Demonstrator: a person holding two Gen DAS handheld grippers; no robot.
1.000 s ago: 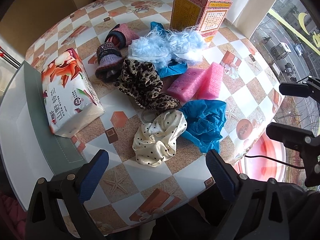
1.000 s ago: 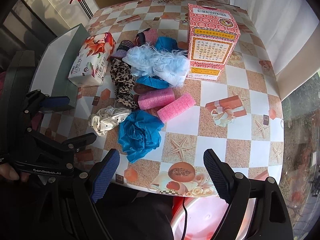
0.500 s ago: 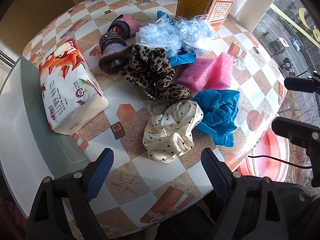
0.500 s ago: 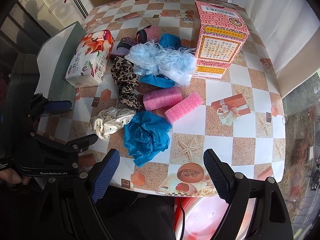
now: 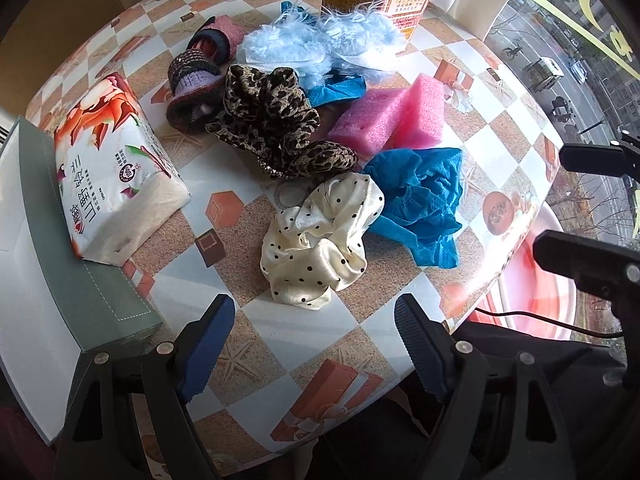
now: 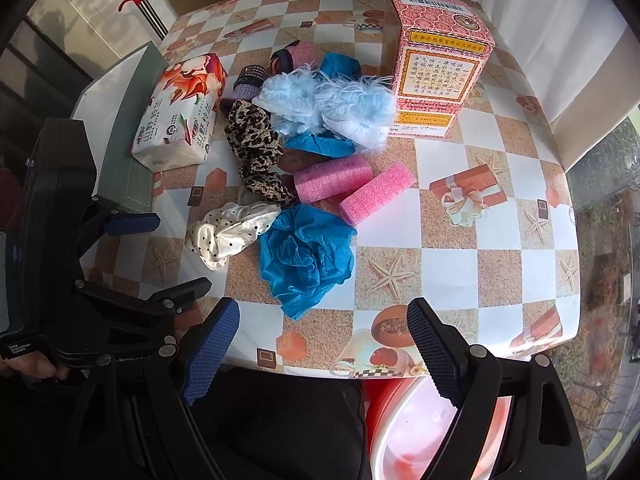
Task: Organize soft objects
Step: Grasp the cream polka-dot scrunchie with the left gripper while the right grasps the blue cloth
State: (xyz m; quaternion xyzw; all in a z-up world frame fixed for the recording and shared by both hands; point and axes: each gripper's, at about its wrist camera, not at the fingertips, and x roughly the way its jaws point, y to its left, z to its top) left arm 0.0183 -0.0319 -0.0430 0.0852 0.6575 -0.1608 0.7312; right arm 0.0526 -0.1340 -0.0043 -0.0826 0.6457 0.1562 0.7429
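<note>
- Left gripper (image 5: 316, 346): jaws spread wide, holding nothing, above the table (image 5: 256, 332) near edge.
- Cream polka-dot scrunchie (image 5: 320, 240): directly ahead of the left gripper, between its fingers' lines.
- Blue mesh cloth (image 6: 306, 254): just ahead of the right gripper (image 6: 324, 354), touching the scrunchie.
- Right gripper: jaws apart, empty.

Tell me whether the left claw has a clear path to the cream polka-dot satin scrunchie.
Probably yes. The left claw is open and empty, the cream polka-dot satin scrunchie lies straight ahead of it, and only bare checkered tablecloth lies between them. The crumpled blue mesh cloth touches its right side.
</note>
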